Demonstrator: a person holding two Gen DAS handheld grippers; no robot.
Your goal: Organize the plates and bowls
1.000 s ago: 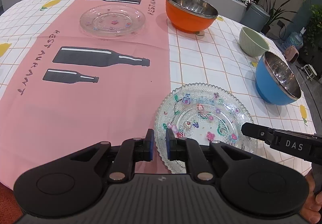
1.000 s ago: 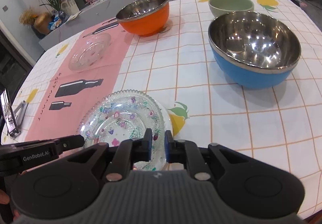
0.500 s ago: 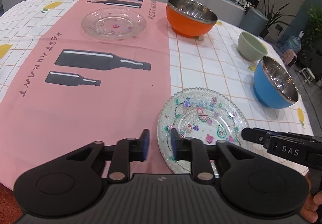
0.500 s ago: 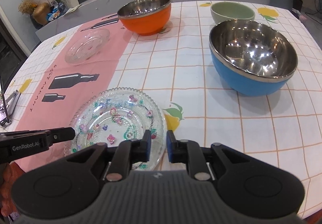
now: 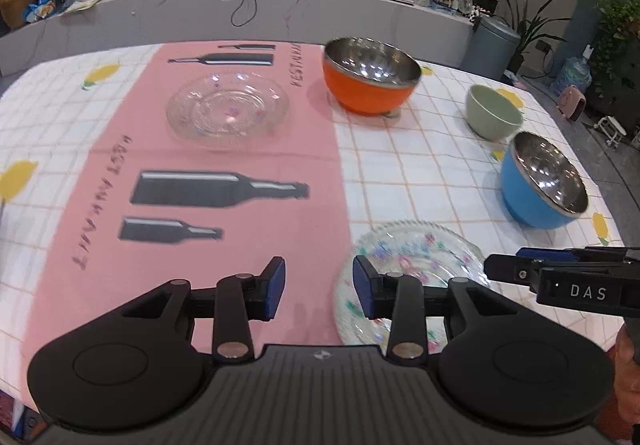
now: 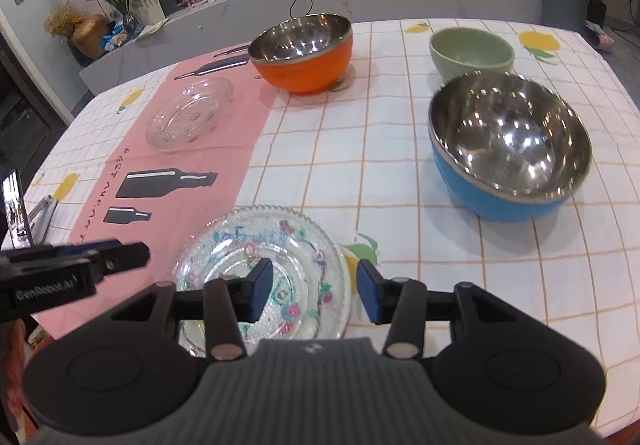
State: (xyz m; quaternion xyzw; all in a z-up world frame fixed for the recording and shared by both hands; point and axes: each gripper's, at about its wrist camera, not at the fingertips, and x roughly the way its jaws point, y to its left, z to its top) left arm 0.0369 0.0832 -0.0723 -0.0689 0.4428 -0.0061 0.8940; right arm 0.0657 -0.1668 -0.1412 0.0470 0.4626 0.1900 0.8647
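Note:
A flowered glass plate (image 5: 416, 257) (image 6: 260, 257) lies flat near the table's front edge. My left gripper (image 5: 319, 291) is open and empty, just left of the plate's near rim. My right gripper (image 6: 314, 291) is open and empty above the plate's near right rim. A second glass plate (image 5: 228, 109) (image 6: 190, 113) lies on the pink runner at the back. An orange bowl (image 5: 370, 79) (image 6: 306, 53), a green bowl (image 5: 494, 117) (image 6: 472, 51) and a blue bowl (image 5: 542, 185) (image 6: 508, 149) stand upright on the table.
The table (image 5: 420, 173) has a checked cloth with a pink runner (image 5: 224, 181). A phone and tongs (image 6: 24, 209) lie at the left edge in the right wrist view. A grey counter (image 5: 280, 1) runs behind the table.
Both grippers opened from nearly shut on the flowered plate's rim and drew back and up from it. The plate stays flat on the table.

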